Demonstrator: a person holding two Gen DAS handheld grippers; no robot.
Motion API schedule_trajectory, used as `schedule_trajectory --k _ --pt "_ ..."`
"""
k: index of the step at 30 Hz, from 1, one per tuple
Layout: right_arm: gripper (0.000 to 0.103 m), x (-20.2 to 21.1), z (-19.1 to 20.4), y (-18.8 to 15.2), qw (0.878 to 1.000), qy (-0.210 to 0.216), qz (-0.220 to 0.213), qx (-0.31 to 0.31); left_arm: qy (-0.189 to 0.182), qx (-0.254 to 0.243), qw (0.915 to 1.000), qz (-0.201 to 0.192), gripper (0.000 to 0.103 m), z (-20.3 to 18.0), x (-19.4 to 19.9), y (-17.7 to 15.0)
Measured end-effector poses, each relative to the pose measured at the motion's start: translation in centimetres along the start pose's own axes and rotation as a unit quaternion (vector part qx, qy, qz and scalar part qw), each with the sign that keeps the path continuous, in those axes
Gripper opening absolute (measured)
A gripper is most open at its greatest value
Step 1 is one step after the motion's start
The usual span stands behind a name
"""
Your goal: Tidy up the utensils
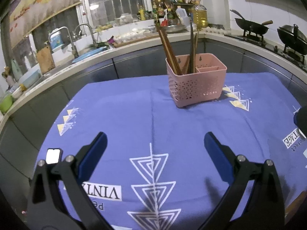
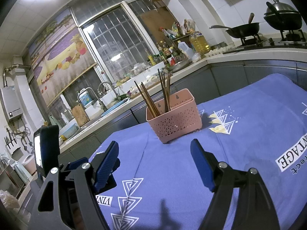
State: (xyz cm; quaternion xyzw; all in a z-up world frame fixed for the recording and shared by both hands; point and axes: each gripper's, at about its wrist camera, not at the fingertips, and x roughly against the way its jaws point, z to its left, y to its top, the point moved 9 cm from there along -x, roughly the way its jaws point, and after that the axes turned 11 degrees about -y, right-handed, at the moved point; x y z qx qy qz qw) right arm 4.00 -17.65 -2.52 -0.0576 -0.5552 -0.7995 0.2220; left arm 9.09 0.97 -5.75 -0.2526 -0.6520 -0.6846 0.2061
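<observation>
A pink perforated utensil basket (image 1: 195, 82) (image 2: 176, 118) stands on the blue patterned tablecloth (image 1: 134, 118) (image 2: 172, 172) toward the far side. Two bunches of brown chopsticks (image 1: 168, 48) (image 2: 148, 100) stand upright in its left compartments. The small compartment on the right looks bare. My left gripper (image 1: 155, 137) hovers over the cloth short of the basket, open, with nothing between its blue pads. My right gripper (image 2: 155, 143) is also open and holds nothing, pointing at the basket from the near side. No loose utensils show on the cloth.
A kitchen counter (image 1: 134, 42) curves behind the table with a sink and taps (image 2: 103, 95), bottles and an oil jug (image 2: 197, 42). Two dark woks (image 1: 251, 26) sit on a stove at the right. The other hand-held device with a lit screen (image 2: 46, 149) sits at the left.
</observation>
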Motion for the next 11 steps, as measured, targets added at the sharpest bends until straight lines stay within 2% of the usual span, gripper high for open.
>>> schedule_trajectory --k 11 --pt "0.077 0.06 0.1 -0.01 1.0 -0.001 0.001 -0.002 0.005 -0.005 0.9999 0.011 0.097 -0.29 -0.13 0.29"
